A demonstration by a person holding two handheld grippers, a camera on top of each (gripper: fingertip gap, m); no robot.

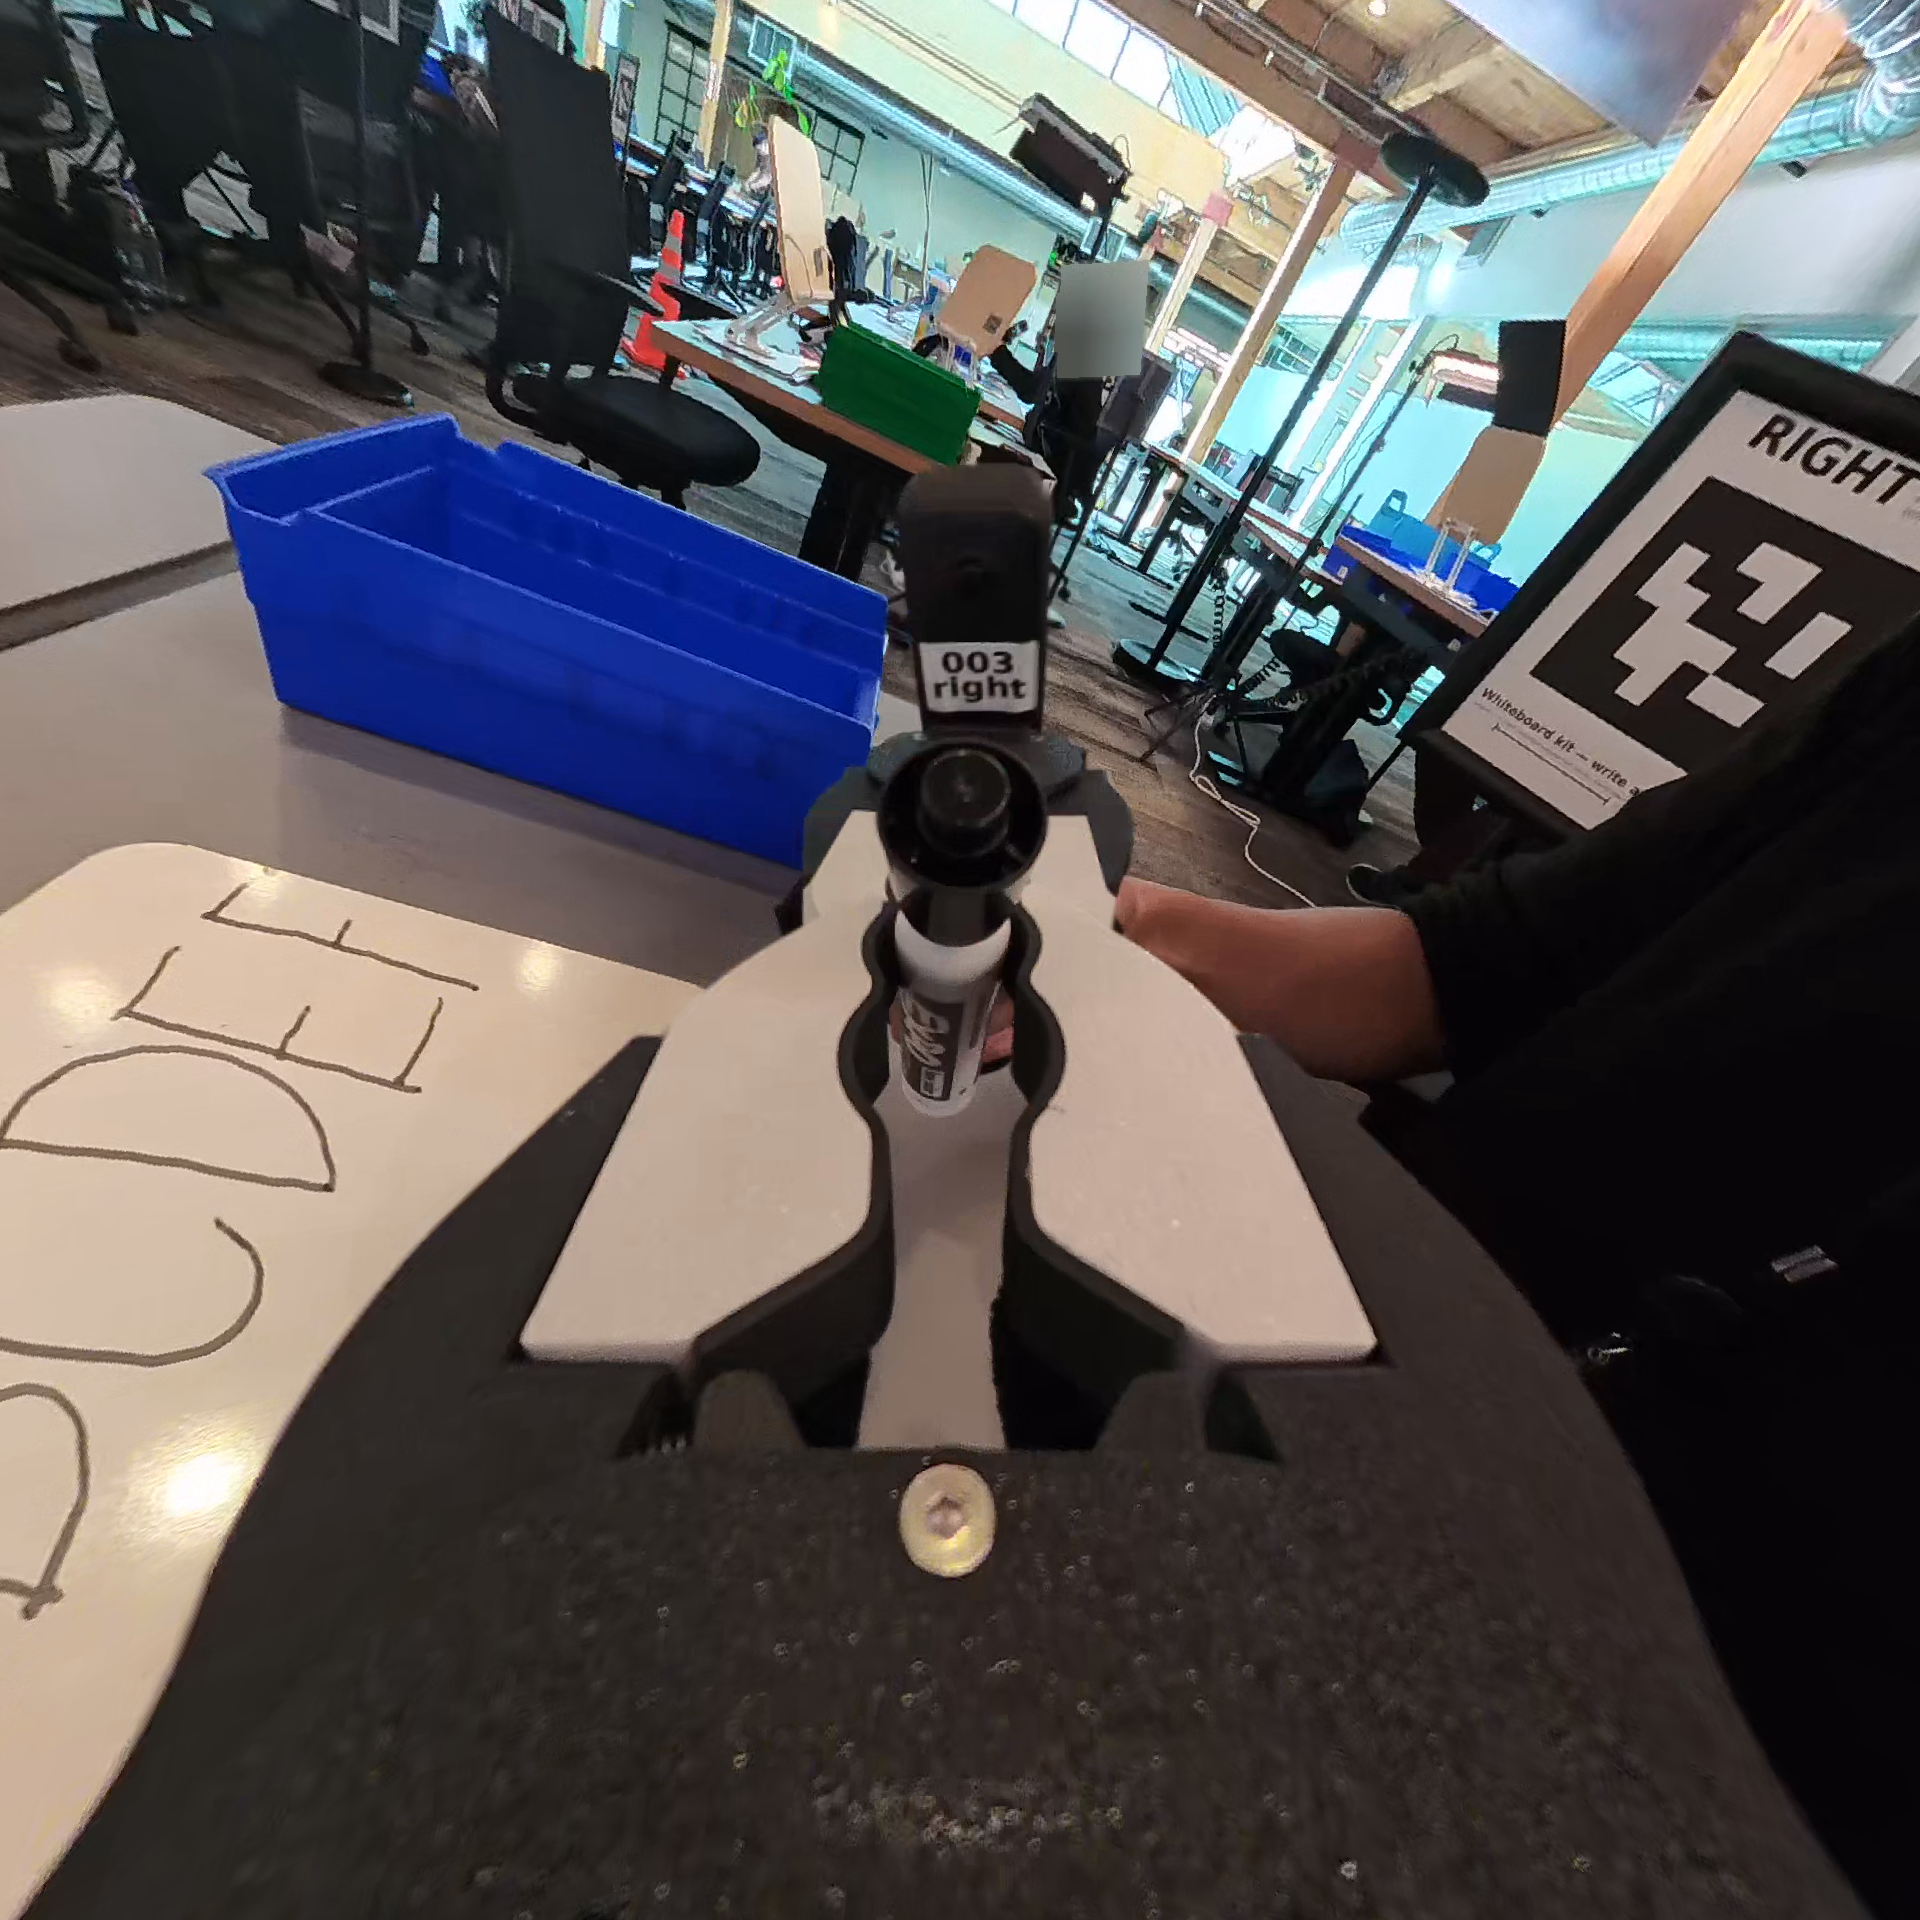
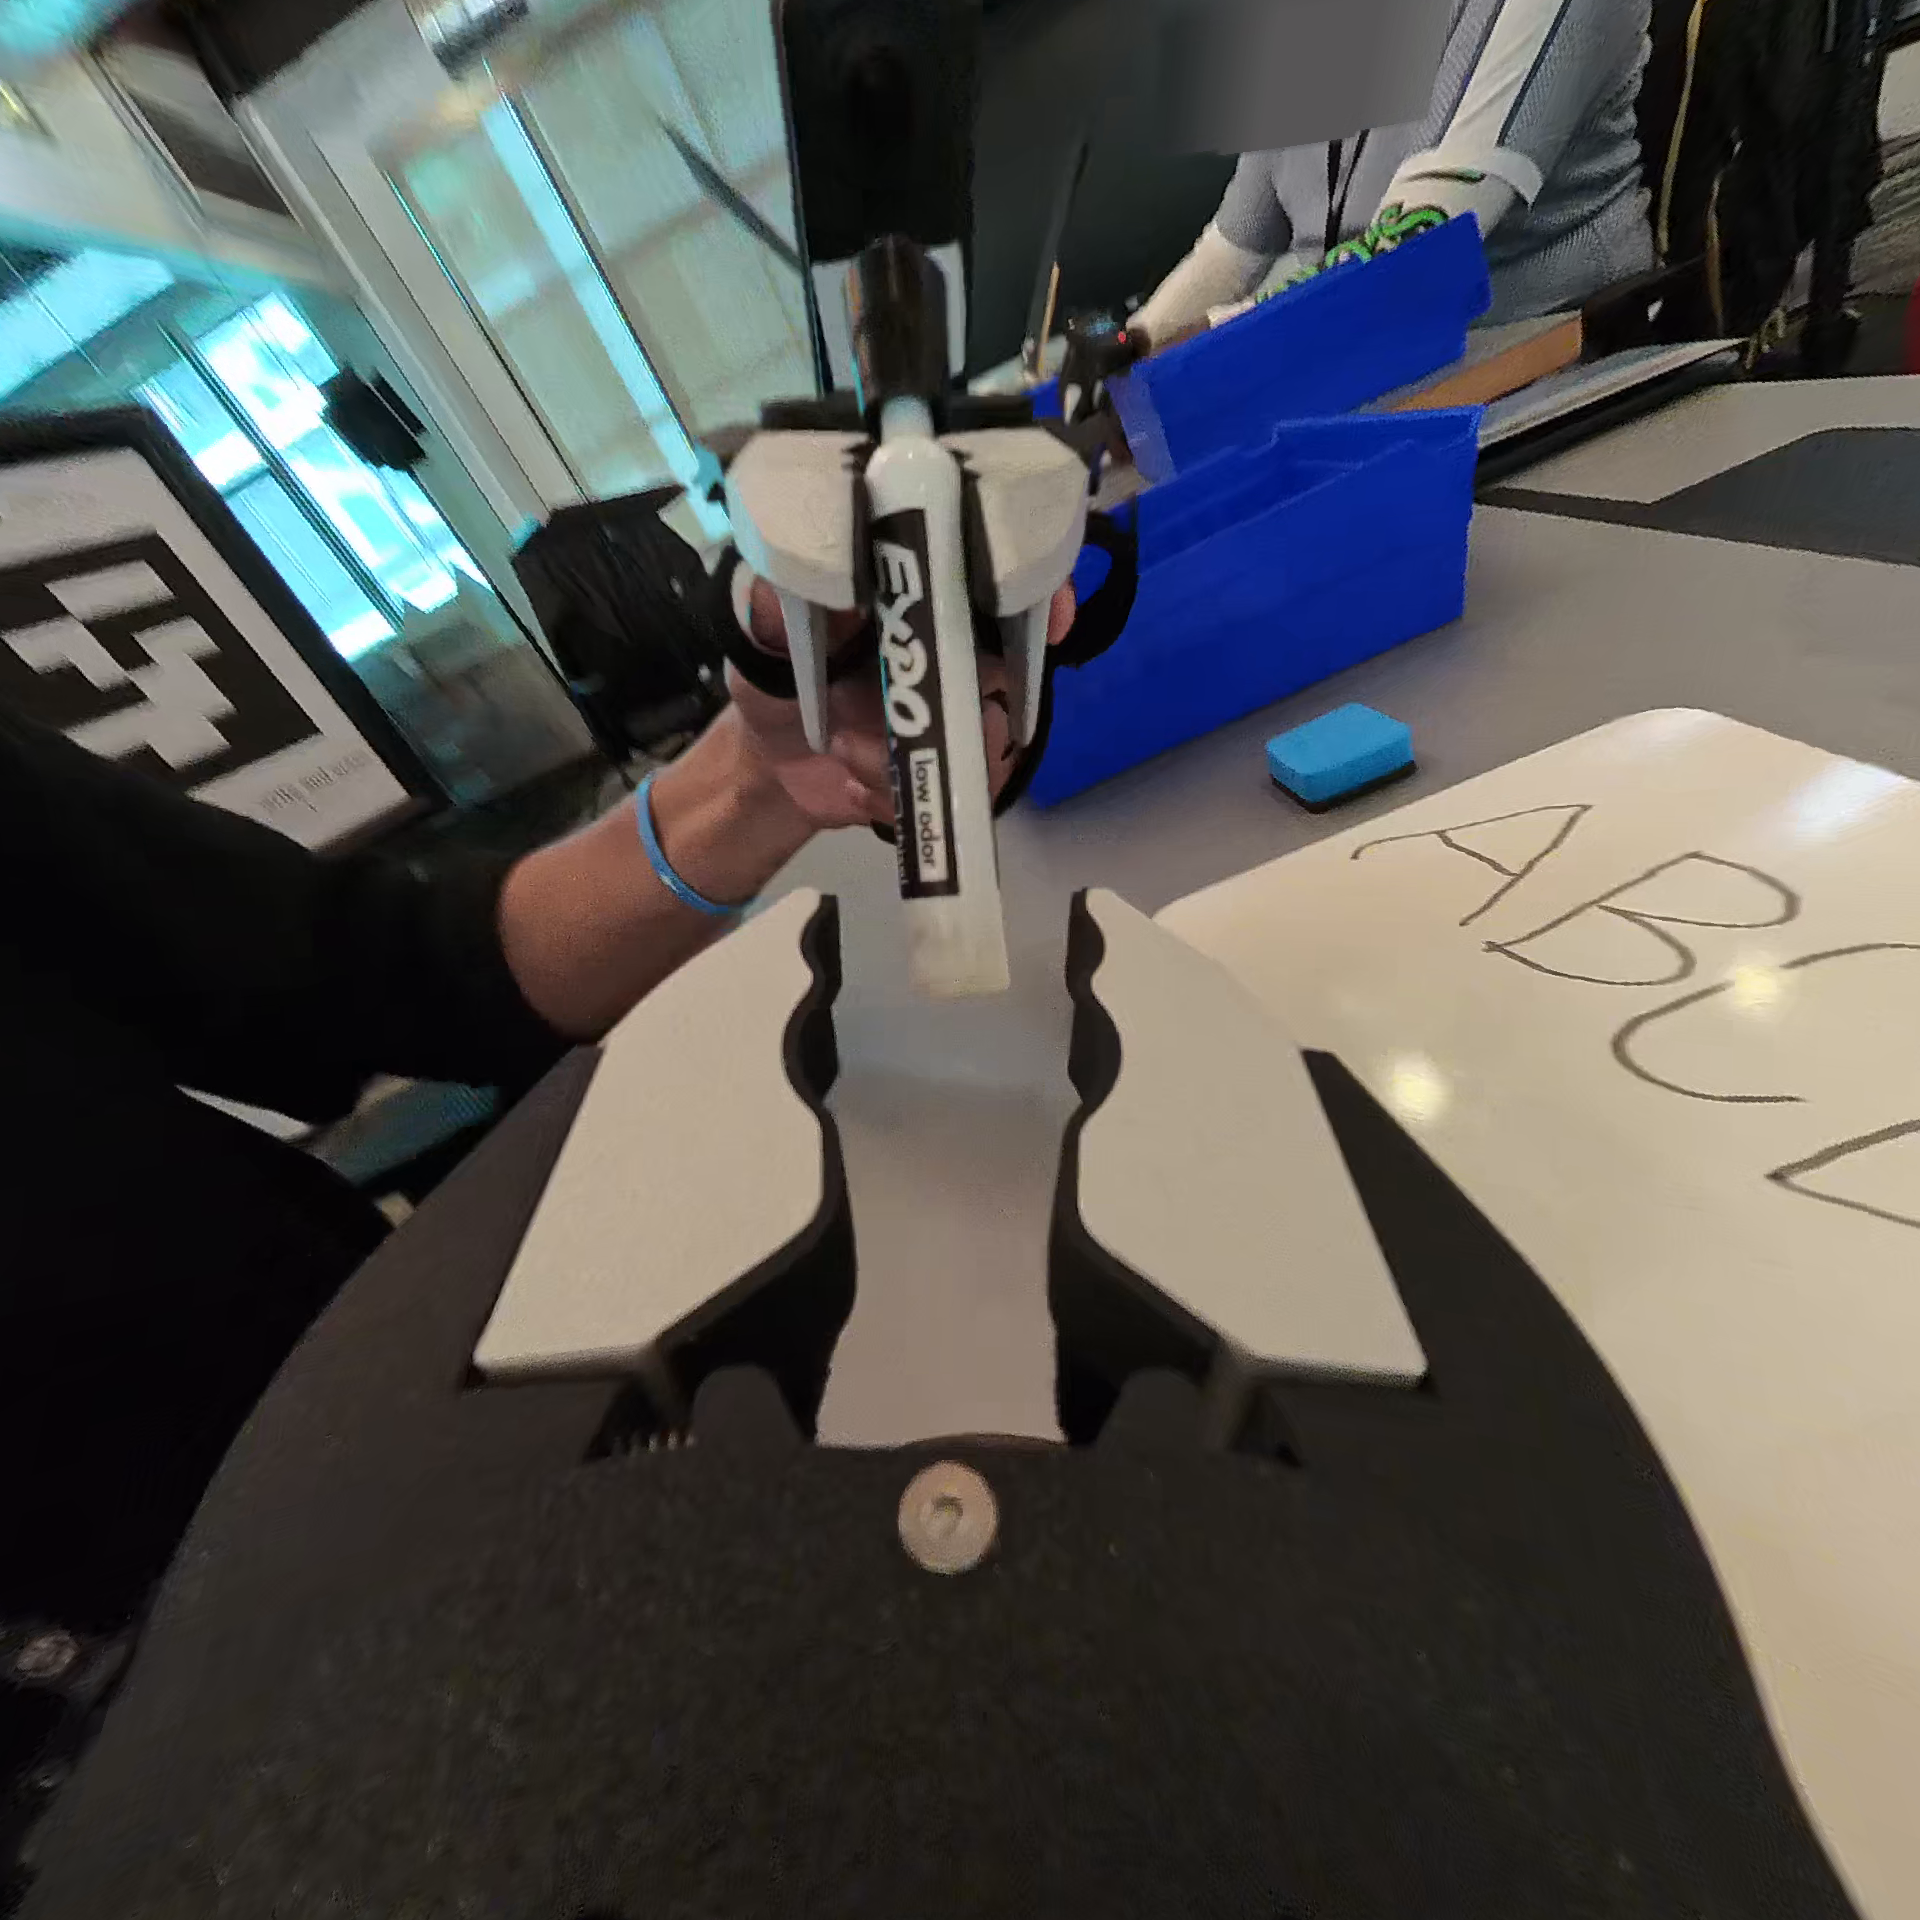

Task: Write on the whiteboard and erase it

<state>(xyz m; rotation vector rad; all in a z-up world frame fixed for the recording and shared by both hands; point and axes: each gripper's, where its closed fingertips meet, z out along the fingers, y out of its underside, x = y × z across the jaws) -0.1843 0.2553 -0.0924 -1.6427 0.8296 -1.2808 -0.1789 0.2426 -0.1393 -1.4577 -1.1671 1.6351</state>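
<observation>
Left gripper (image 1: 951,966) pinches the white dry-erase marker (image 2: 930,727), likely light and slick; spread right gripper (image 2: 951,925) would best clamp its stiff barrel.

1. The left gripper (image 1: 948,935) has its two fingers closed round a marker (image 2: 935,727), gripping it near the capped end; seen from the right wrist, it faces the camera with its tips raised.
2. The left hand (image 2: 821,738) wraps the handle from below; the bare forearm runs back into a black sleeve (image 2: 260,935).
3. The right gripper (image 2: 956,925) points at the left one; its jaws stand apart, with the marker's tail end between the tips and clear of both pads.
4. The right hand (image 1: 1174,935) sits behind its gripper; the forearm is bare and the sleeve black.
</observation>
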